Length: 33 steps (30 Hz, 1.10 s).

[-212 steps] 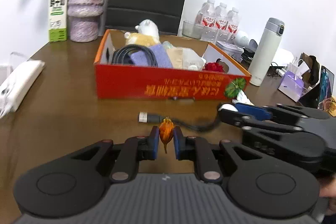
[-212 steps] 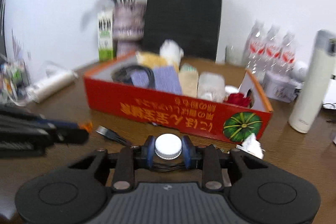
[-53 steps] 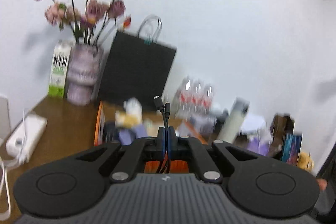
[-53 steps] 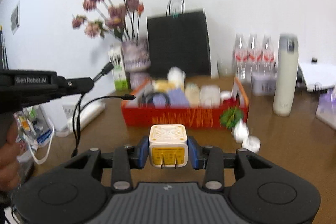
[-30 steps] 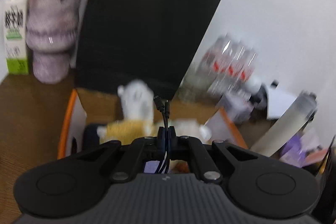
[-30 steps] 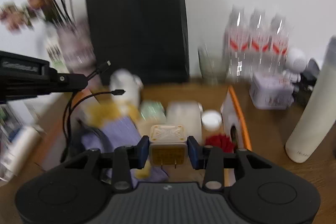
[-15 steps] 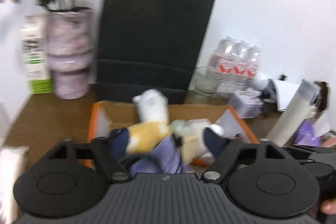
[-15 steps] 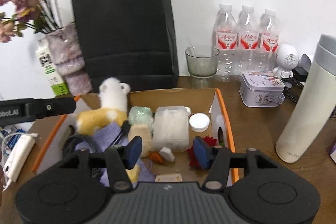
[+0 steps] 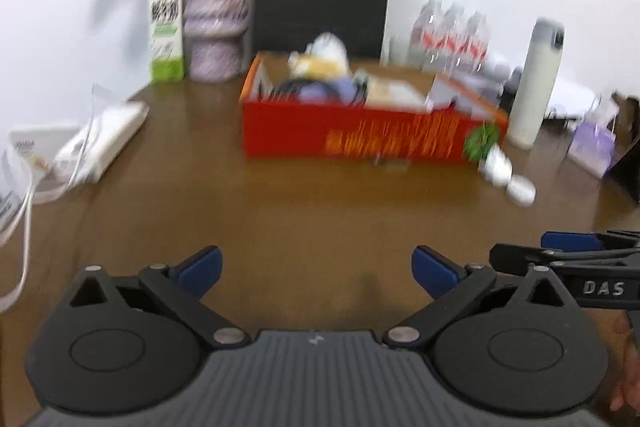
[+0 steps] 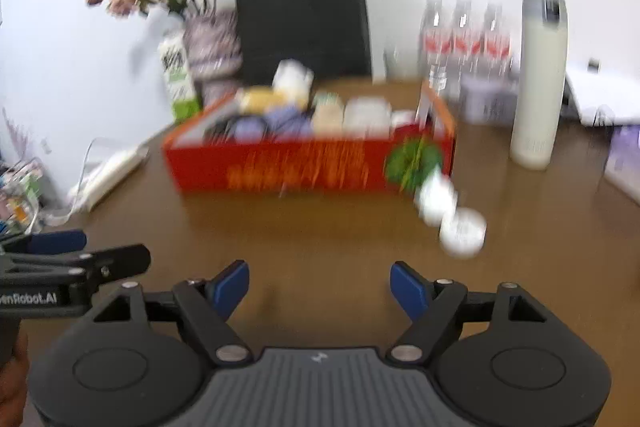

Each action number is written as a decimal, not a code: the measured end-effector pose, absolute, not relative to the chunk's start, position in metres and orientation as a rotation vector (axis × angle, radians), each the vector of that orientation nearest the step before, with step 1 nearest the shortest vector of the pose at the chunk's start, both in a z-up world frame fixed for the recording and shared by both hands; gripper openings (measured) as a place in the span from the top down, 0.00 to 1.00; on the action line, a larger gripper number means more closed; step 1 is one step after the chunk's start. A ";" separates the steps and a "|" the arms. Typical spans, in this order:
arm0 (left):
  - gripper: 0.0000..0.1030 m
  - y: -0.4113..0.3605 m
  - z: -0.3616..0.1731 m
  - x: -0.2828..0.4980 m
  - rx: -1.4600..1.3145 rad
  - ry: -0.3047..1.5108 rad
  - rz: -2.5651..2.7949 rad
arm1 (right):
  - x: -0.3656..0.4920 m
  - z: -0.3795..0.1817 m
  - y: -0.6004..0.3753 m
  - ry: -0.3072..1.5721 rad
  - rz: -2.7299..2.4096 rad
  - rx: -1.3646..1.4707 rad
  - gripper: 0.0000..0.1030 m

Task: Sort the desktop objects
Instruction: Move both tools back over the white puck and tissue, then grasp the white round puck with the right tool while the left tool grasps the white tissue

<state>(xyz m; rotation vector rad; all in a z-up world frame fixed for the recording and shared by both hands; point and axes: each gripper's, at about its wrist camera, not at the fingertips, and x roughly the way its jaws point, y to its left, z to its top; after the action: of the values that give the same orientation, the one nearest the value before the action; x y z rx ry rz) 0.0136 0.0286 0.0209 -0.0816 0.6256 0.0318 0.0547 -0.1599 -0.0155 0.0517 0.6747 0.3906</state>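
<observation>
Both the left hand-held gripper and the right hand-held gripper are seen spread wide with nothing between them, their jaws having just been opening. Ahead and rightward, two white caps are left on the desk. Beyond, the red box is already well filled.

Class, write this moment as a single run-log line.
left gripper: jaws open, just widened, empty | right gripper: jaws open, just widened, empty | red box: filled | white lumps: on table beside box
</observation>
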 end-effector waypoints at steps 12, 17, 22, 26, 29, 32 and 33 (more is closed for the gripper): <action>0.00 0.023 -0.006 -0.003 -0.009 0.695 0.050 | 0.010 -0.028 -0.146 0.622 0.403 -0.049 0.14; 0.00 0.021 -0.007 -0.004 -0.012 0.694 0.054 | 0.016 -0.030 -0.154 0.640 0.396 0.011 0.14; 0.00 0.020 -0.007 -0.003 -0.015 0.696 0.055 | 0.022 -0.033 -0.158 0.669 0.368 0.035 0.15; 0.00 0.024 -0.003 0.005 -0.049 0.681 -0.012 | 0.030 -0.031 -0.168 0.649 0.357 0.052 0.24; 0.00 0.021 0.003 0.025 -0.102 0.681 -0.041 | 0.055 -0.025 -0.183 0.617 0.265 -0.018 0.26; 0.00 0.004 0.016 0.054 -0.100 0.643 -0.107 | 0.098 -0.021 -0.205 0.621 0.211 0.004 0.26; 0.00 -0.003 0.020 0.062 -0.093 0.628 -0.129 | 0.114 -0.022 -0.212 0.636 0.210 0.026 0.29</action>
<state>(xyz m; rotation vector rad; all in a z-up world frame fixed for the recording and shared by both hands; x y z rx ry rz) 0.0620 -0.0027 0.0201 -0.0933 0.6280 -0.1293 0.1140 -0.2117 -0.0216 0.0262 0.6362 0.2100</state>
